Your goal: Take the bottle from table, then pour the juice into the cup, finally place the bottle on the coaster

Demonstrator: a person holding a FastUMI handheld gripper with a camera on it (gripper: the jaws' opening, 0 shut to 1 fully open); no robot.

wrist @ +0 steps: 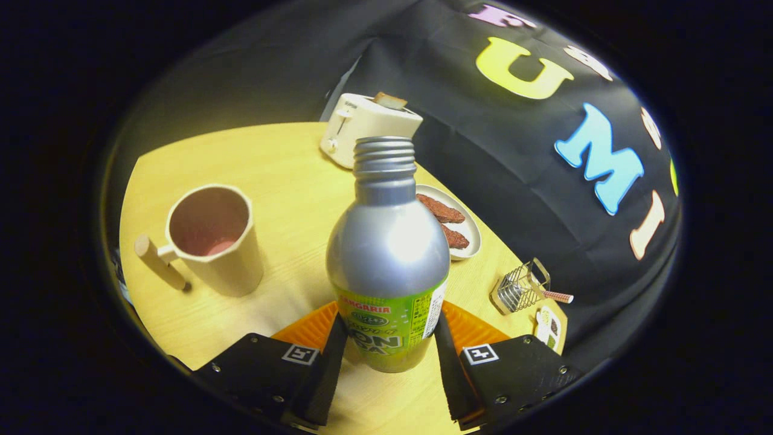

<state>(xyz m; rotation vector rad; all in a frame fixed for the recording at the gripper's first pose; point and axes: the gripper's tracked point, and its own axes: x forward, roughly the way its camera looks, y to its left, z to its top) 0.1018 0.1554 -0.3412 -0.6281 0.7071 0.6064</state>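
Gripper [389, 338] fingers clamp the upright bottle [388, 254] near the cup [214, 238].

The silver aluminium bottle with the green label [388, 266], standing between the black fingers [329, 356], hides the middle of the orange ribbed coaster [311, 329] and part of the white oval plate [471, 232] beyond. The small printed card [548, 329] ahead to the right is too small to tell.

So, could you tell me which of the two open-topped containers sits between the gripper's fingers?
The bottle, capless, silver with a green label, stands between the fingers; the beige cup stands apart beside it.
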